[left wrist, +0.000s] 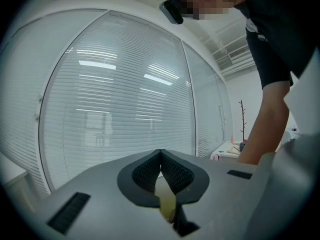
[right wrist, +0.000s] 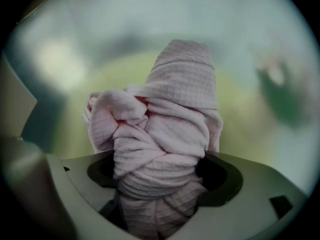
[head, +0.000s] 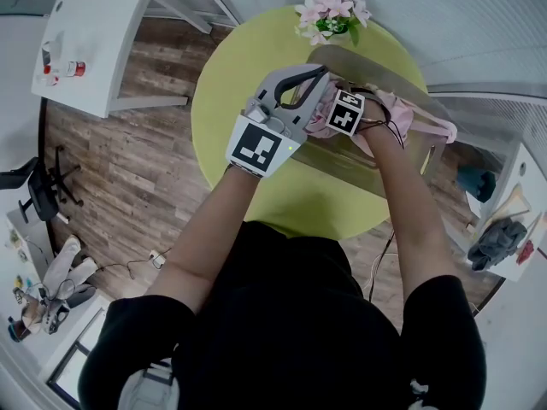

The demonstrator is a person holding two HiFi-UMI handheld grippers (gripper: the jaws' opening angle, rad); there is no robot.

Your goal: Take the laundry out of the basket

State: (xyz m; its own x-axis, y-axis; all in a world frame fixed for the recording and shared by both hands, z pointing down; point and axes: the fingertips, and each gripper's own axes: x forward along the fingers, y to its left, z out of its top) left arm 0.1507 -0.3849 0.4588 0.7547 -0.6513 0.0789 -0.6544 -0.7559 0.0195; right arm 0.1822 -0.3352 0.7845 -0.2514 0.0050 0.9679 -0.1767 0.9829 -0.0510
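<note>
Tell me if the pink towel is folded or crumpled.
Crumpled: the pink towel is a twisted, bunched wad of overlapping creases, with no flat folds.

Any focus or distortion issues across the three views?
Right gripper view: pink waffle towel sharp, green table behind it blurred out. Left gripper view: fisheye bows the blinds, light streaks glare across them. Head view: sharp, evenly lit, edges curved.

Blurred tabletop (right wrist: 250, 129) behind pink cloth (right wrist: 165, 134)
</note>
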